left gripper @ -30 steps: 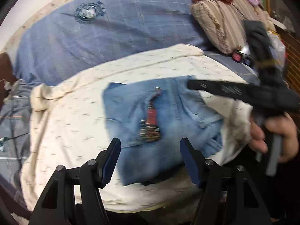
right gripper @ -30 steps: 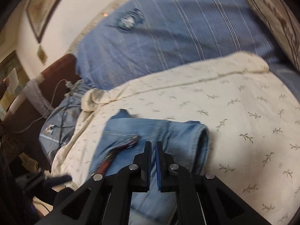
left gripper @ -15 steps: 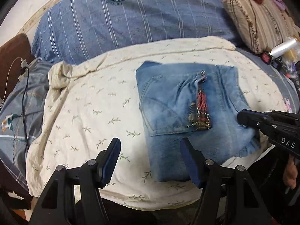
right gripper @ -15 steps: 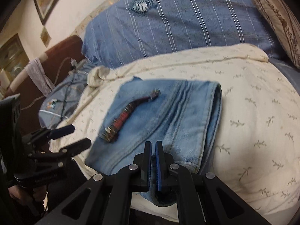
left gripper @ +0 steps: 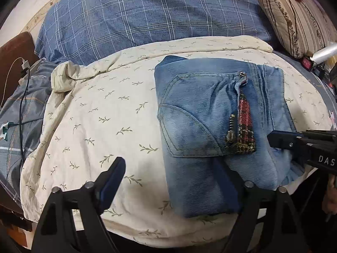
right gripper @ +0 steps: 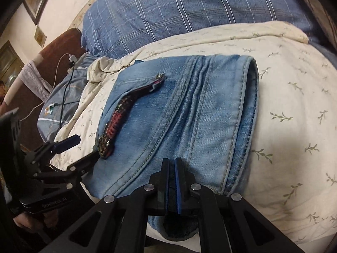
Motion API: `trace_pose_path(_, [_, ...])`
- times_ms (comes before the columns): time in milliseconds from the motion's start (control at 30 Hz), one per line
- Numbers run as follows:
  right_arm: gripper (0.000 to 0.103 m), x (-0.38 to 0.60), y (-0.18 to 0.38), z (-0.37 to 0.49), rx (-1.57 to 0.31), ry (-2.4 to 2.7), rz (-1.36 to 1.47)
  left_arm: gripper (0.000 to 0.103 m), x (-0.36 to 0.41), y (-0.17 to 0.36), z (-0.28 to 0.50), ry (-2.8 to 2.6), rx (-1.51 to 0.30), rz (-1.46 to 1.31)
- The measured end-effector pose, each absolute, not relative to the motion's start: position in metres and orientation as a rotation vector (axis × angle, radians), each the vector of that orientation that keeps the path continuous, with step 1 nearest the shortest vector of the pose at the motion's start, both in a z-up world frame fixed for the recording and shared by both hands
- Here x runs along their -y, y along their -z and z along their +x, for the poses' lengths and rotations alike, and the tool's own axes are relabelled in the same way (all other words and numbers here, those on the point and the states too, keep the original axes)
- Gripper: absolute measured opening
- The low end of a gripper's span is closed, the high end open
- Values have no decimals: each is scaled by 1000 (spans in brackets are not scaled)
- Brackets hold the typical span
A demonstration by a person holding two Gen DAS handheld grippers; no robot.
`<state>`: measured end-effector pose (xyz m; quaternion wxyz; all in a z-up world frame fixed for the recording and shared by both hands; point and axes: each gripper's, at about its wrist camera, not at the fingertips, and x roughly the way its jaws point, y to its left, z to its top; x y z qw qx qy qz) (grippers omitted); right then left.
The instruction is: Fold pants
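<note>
folded denim pants lie as a compact rectangle on the cream leaf-print sheet of the bed. left tongs stand wide open at the near edge, holding nothing. right tongs are pinched together at the near hem; whether cloth lies between them cannot be told. to finish well, release low and press the bundle flat, keeping the plaid strap from snagging.

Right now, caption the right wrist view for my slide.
Right gripper shut above folded jeans on cream bedsheet; left gripper open alongside.
</note>
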<state>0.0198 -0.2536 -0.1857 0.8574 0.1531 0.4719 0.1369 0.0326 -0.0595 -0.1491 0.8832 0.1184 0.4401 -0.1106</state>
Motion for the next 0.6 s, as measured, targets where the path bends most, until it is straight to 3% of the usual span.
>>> trace_pose_path(267, [7, 258, 181, 17, -976, -285, 359, 94, 41, 144, 39, 234, -983, 123])
trace_pose_path(467, [7, 260, 141, 0, -760, -241, 296, 94, 55, 110, 50, 273, -917, 171])
trace_pose_path(600, [7, 268, 128, 14, -728, -193, 291, 94, 66, 100, 80, 254, -911, 189])
